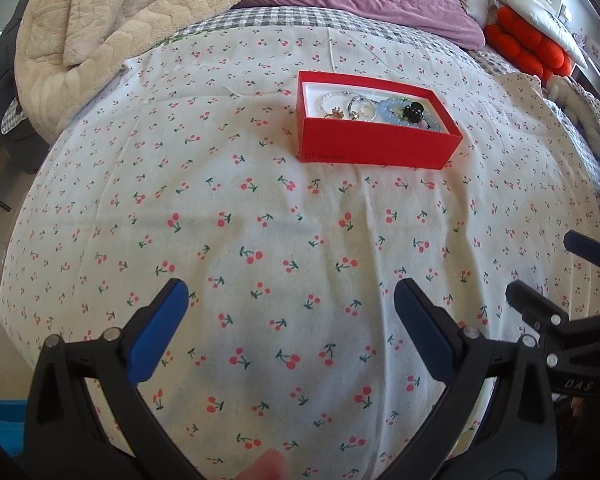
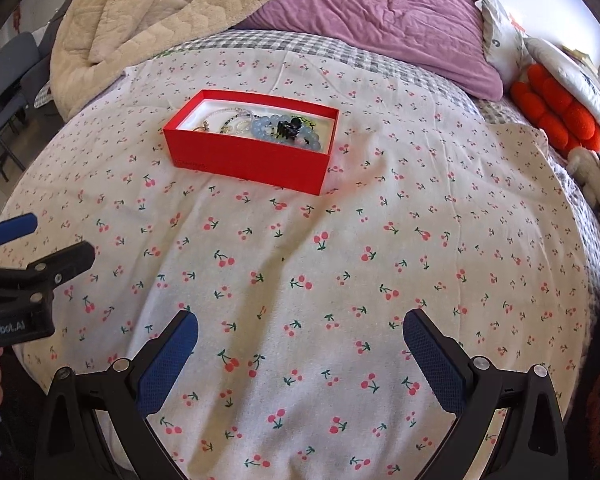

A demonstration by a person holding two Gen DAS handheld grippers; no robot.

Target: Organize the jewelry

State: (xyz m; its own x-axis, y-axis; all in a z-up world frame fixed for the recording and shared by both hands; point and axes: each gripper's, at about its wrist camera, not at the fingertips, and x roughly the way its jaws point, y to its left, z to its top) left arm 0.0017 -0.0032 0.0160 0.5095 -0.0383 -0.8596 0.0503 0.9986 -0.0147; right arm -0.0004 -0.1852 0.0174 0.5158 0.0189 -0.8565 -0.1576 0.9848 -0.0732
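While both hand-held grippers (image 1: pixel 290 328) (image 2: pixel 300 354) are held released, all jewelry (image 1: pixel 374 109) is seen inside the red rectangular cardboard box (image 1: pixel 374 146) mid-bed.

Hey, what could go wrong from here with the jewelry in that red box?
1. The beaded bracelets and chains lie piled together in the red box; pulling one may drag others out.
2. The box rests on a soft cherry-print sheet, so it may tip or slide when nudged.
3. Small rings may slip from the wide open tools.
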